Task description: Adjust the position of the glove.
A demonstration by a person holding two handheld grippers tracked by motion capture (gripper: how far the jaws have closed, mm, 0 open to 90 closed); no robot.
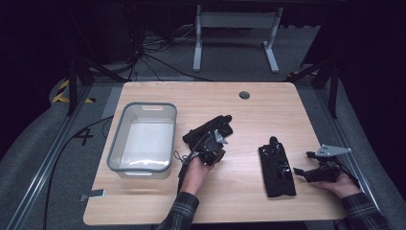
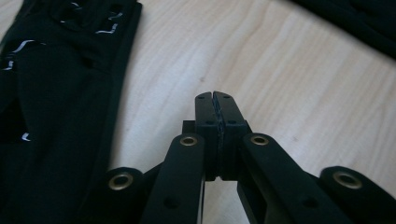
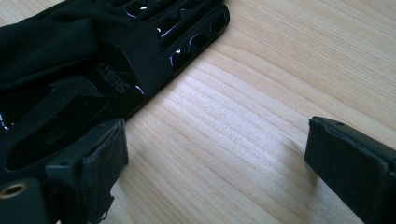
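Gloves are the things in hand here, two black ones on the wooden table (image 1: 239, 120). One glove (image 1: 209, 128) lies near the middle, just right of the clear bin (image 1: 117, 143). The left gripper (image 1: 210, 149) is at the near edge of this glove. In the left gripper view its jaws are pressed together with nothing between them, above bare wood; the glove (image 2: 60, 116) lies beside them on the left of that picture, apart from the tips, and it is not pinched.

The second glove (image 1: 276, 167) lies flat more to the right, with its length running from near to far. The right gripper (image 1: 306, 171) rests on the table just right of it, held by the right hand (image 1: 342, 184). In the right gripper view the jaws are spread wide, with only wood in the gap. This glove (image 3: 93, 60) lies to the left in that picture; one pad (image 3: 100, 163) is at the glove's edge, and I cannot tell if it touches.
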